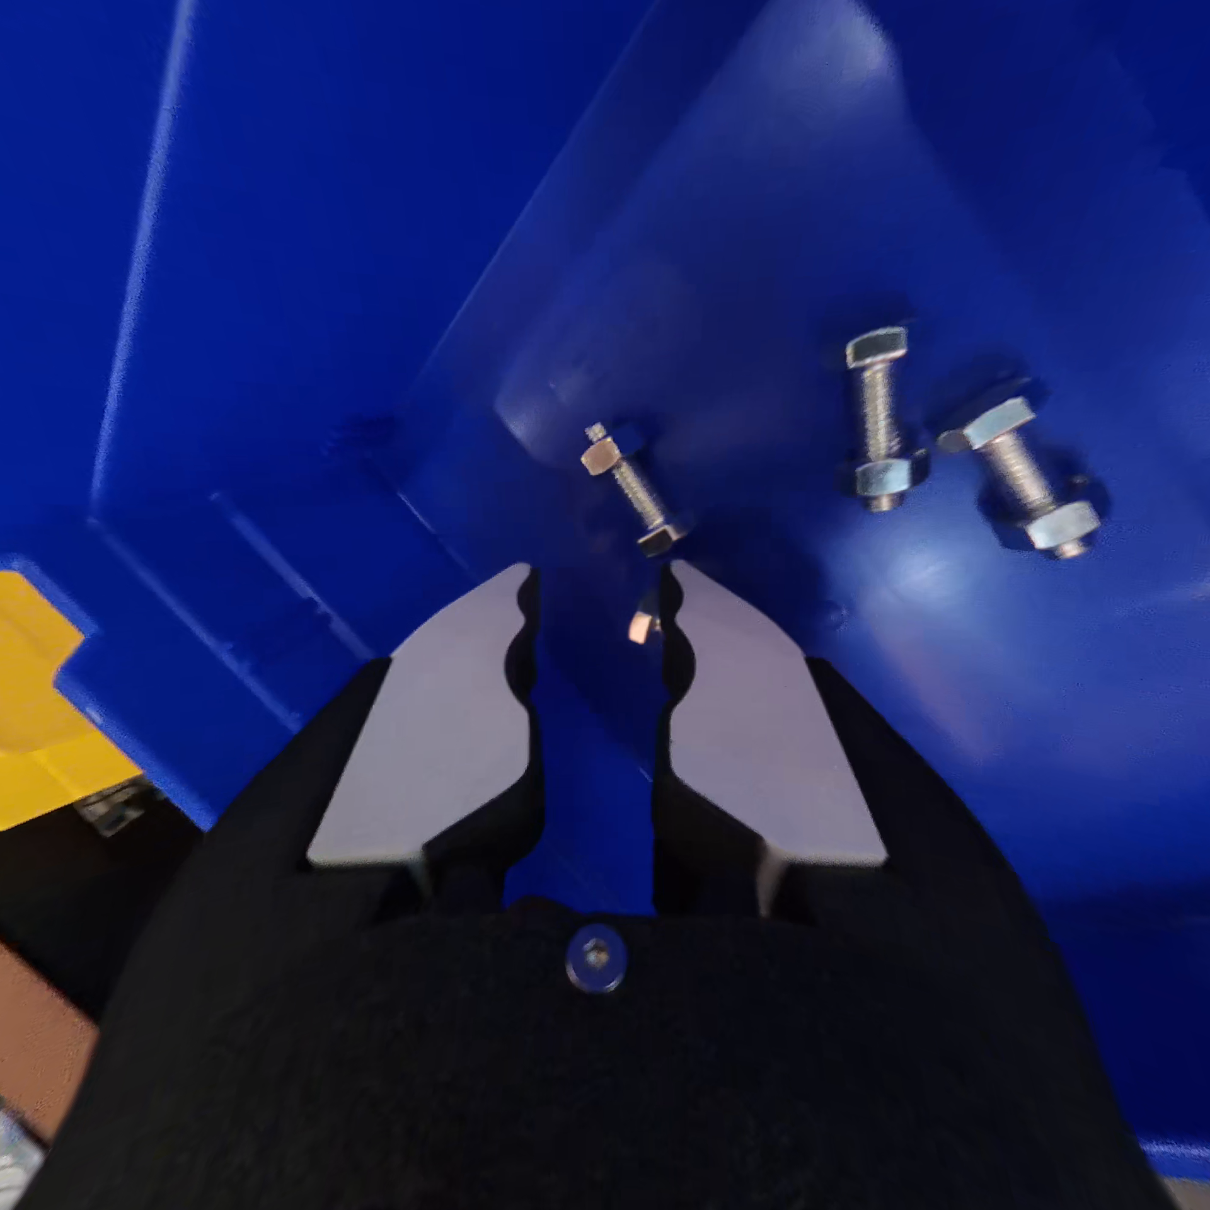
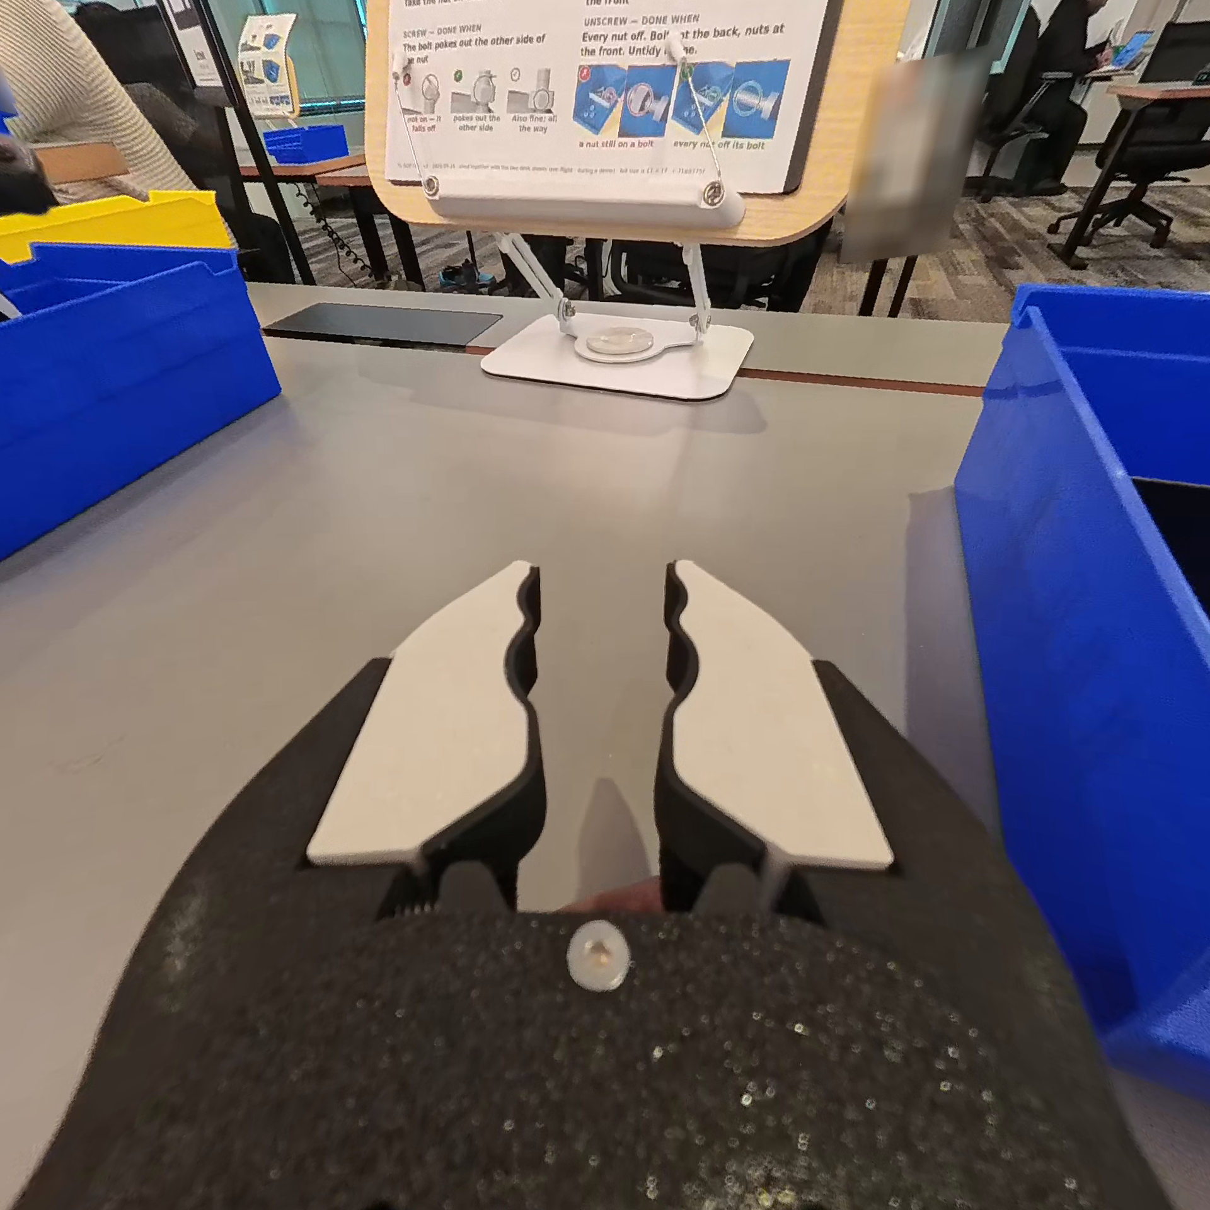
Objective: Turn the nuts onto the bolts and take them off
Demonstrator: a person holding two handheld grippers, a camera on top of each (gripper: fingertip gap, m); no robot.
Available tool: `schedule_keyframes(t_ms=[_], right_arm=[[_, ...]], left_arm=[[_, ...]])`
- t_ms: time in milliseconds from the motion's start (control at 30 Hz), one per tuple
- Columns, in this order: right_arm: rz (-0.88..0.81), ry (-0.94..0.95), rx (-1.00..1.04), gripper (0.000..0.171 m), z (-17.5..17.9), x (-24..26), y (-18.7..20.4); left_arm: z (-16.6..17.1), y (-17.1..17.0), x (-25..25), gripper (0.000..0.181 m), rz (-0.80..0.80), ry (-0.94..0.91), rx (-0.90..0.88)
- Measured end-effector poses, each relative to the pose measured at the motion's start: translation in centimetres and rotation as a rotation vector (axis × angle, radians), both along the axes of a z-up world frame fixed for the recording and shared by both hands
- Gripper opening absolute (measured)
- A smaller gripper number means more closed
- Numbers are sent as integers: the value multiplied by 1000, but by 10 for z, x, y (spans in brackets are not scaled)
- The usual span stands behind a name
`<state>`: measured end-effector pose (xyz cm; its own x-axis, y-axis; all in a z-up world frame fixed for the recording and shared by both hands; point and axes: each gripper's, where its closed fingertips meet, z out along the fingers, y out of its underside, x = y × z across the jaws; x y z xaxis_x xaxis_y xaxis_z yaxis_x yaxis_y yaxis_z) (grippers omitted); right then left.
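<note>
Three silver steel bolts, each with a hex nut threaded on, lie on the floor of a deep blue plastic bin [image 1: 818, 216]: a slim small bolt [image 1: 634, 488] just ahead of the left gripper [image 1: 600, 573], and two thicker ones, a middle bolt [image 1: 879, 422] and a right-hand bolt [image 1: 1021, 481], lying close together off to the right. A further bit of metal [image 1: 645, 619] peeks between the grey-faced fingers, too hidden to name. The left gripper's jaws are spread, holding nothing, its tips hanging just short of the small bolt's head.

The right gripper [image 2: 602, 576] is likewise spread and empty over a smooth grey tabletop [image 2: 458, 497]. A blue bin [image 2: 1080, 655] stands beside it on the right, another blue bin [image 2: 118, 393] with a yellow bin [image 2: 118, 219] behind it on the left. Straight ahead a white stand [image 2: 615, 357] props up a wooden board with an instruction sheet [image 2: 589, 98]. Beyond lie patterned carpet, desks and black office chairs [image 2: 1139, 150].
</note>
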<state>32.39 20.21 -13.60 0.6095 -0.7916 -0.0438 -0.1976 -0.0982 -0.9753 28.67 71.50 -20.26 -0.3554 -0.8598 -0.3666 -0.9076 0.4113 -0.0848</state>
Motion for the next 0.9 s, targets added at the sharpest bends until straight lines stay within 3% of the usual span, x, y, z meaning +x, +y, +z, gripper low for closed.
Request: schedule_keyframes(t_ms=[333, 533, 667, 900], right_arm=[[10, 5, 12, 34, 0, 0, 0], [18, 15, 25, 33, 0, 0, 0], [23, 14, 25, 32, 0, -1, 0], [32, 20, 31, 31, 0, -1, 1]], left_arm=[[-10, -14, 4, 45, 243, 3, -152], [-14, -22, 6, 19, 395, -7, -316], [-14, -21, 8, 19, 375, -38, -365], [5, -36, 7, 19, 187, -221, -366]])
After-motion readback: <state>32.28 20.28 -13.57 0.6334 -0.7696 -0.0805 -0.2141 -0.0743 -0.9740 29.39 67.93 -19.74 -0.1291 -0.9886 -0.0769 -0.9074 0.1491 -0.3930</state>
